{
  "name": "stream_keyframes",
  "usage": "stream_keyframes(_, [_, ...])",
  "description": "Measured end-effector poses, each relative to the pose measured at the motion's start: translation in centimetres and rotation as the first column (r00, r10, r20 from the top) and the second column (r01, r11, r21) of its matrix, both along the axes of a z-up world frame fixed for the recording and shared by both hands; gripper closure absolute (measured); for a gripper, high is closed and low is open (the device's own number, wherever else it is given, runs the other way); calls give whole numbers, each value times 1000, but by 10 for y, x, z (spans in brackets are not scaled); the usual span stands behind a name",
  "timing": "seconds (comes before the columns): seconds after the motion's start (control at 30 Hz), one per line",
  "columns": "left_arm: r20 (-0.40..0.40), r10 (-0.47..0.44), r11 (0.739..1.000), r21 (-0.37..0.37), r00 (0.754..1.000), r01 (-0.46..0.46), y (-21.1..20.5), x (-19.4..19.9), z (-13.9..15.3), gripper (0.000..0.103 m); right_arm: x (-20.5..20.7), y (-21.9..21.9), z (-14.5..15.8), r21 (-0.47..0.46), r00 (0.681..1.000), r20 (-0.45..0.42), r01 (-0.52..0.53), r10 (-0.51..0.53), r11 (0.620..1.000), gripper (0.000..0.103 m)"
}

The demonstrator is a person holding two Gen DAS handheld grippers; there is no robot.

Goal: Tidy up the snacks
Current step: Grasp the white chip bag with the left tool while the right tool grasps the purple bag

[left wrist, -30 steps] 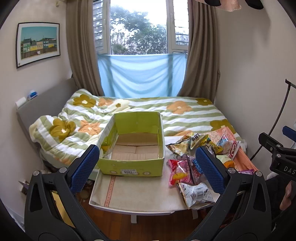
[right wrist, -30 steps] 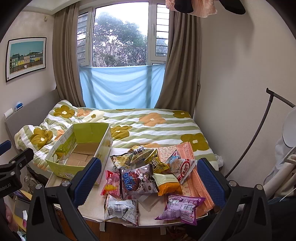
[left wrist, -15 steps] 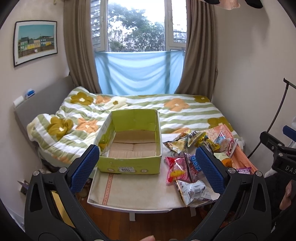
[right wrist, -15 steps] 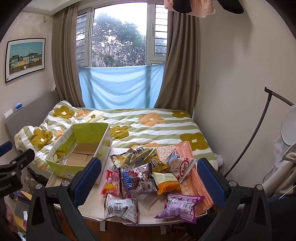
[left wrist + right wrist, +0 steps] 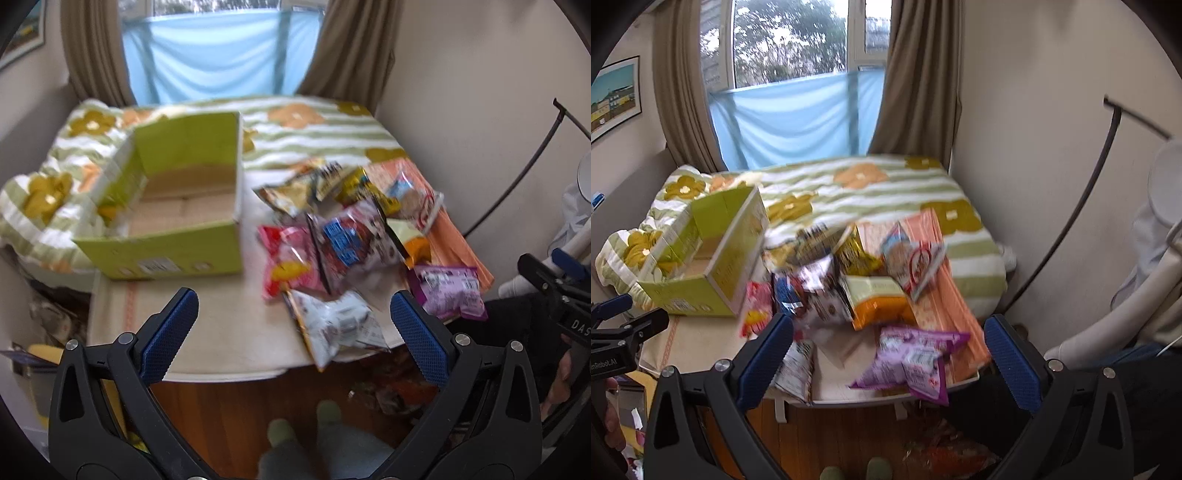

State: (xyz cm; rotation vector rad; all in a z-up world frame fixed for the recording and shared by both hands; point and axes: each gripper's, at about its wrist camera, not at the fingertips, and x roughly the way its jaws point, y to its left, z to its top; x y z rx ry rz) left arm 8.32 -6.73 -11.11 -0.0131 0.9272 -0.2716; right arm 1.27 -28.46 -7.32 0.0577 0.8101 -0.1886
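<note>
An open, empty green cardboard box (image 5: 184,221) (image 5: 713,266) stands on the left of a small white table (image 5: 229,332) (image 5: 701,343). Several snack bags lie in a pile on the right: a pink bag (image 5: 291,258), a dark bag with a blue label (image 5: 351,243), a white bag (image 5: 336,328), a purple bag (image 5: 450,291) (image 5: 912,362) and an orange bag (image 5: 879,299). My left gripper (image 5: 293,325) is open and empty above the table's front edge. My right gripper (image 5: 888,350) is open and empty above the purple bag.
A bed with a green striped flower quilt (image 5: 314,125) (image 5: 857,188) lies behind the table. A wall is on the right. A dark curved stand (image 5: 1082,206) leans at the right. Wooden floor and my feet (image 5: 295,428) are below the table's edge.
Both grippers have tilted downward and moved closer to the table. The snacks and box look larger and blurred by motion. Both stay open.
</note>
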Motion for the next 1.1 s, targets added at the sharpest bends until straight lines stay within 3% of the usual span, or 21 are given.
stream_keyframes(0.23, [-175,10,1000,-12,985,-12,-43,24,-63,0,25,-47,-67,134,988,-156,8,13,991,0])
stream_keyframes(0.53, [-363,66,998,18,930,-64,-74,49,-132,0,59,-80,-140,320,942,-322,15,94,947,0])
stream_keyframes(0.7, [-399,112,994,62,910,-95,-79,57,-155,0,72,-85,-161,371,920,-366,4,142,929,0])
stream_keyframes(0.93, [-404,139,990,48,904,-130,-77,67,-162,1,87,-92,-175,469,909,-371,6,191,883,0])
stream_keyframes(1.1, [-403,136,991,39,905,-132,-72,72,-164,19,89,-94,-176,489,914,-354,-2,200,872,0])
